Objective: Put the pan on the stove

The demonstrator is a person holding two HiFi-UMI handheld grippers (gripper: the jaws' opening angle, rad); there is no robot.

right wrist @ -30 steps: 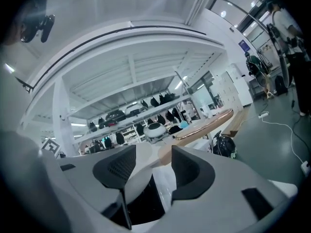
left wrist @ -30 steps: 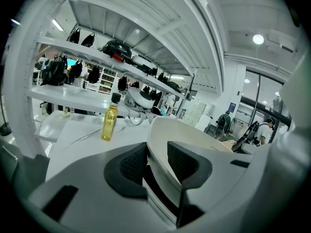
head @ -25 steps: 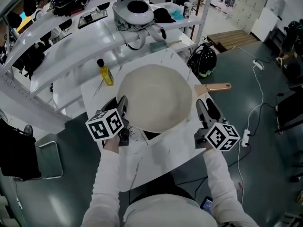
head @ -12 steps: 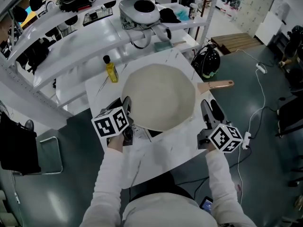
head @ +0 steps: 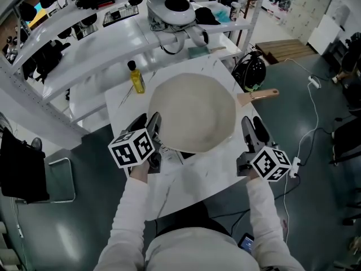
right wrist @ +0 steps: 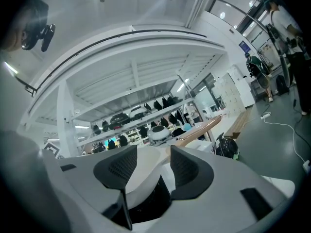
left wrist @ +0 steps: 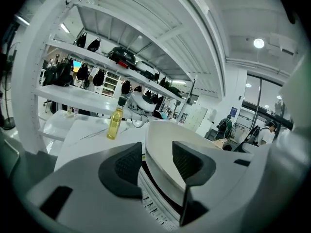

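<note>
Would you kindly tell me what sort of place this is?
Probably a lab or workshop hall, not a home kitchen: long white metal shelving, a white power strip on the dark floor, a wooden pallet.

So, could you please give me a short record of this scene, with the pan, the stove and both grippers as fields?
pan: large cream round pan with a wooden handle, sitting on the stove
stove: flat black stove, mostly hidden under the pan, on the white table
left gripper: jaws have just been opening; now apart, with the pan's rim between them
right gripper: jaws apart either side of the opposite rim
other: yellow plastic bottle with a black cap, upright at the table's far left, clear of the pan
</note>
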